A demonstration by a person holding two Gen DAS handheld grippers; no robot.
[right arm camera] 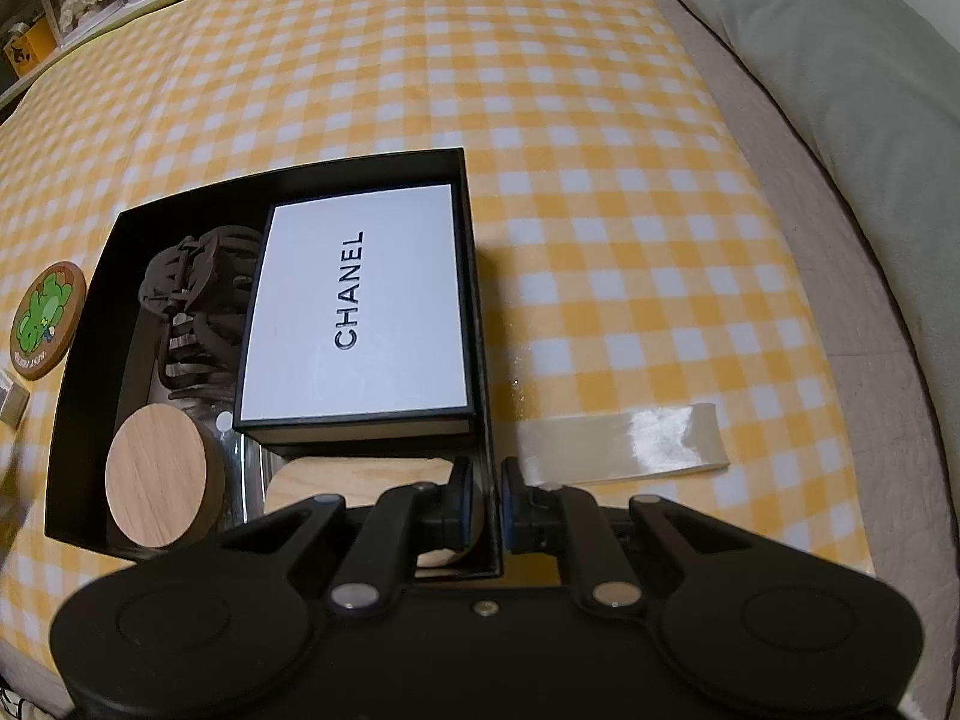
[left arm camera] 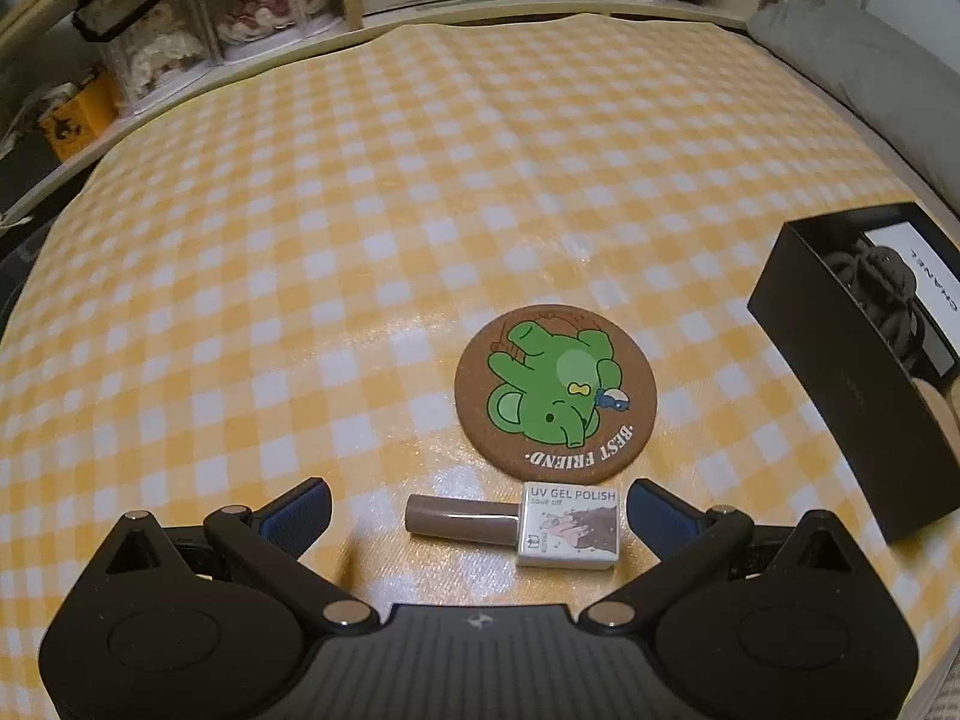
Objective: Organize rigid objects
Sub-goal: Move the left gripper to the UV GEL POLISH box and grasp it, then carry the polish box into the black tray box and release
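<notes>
A gel polish bottle (left arm camera: 522,525) with a brown cap and white label lies on its side on the yellow checked cloth. My left gripper (left arm camera: 477,510) stands open around it, one finger on each side, pads apart from it. Just beyond lies a round brown coaster (left arm camera: 555,387) with a green elephant. My right gripper (right arm camera: 486,498) is shut on the right wall of the open black box (right arm camera: 477,276). Inside the box are a white Chanel box (right arm camera: 360,300), a brown hair claw (right arm camera: 192,294) and a glass jar with a wooden lid (right arm camera: 159,480).
The black box (left arm camera: 840,372) stands at the right in the left wrist view. A strip of clear tape (right arm camera: 624,435) lies right of the box. A grey pillow (right arm camera: 840,78) lies at the far right. Shelves with doll cases (left arm camera: 198,18) line the back.
</notes>
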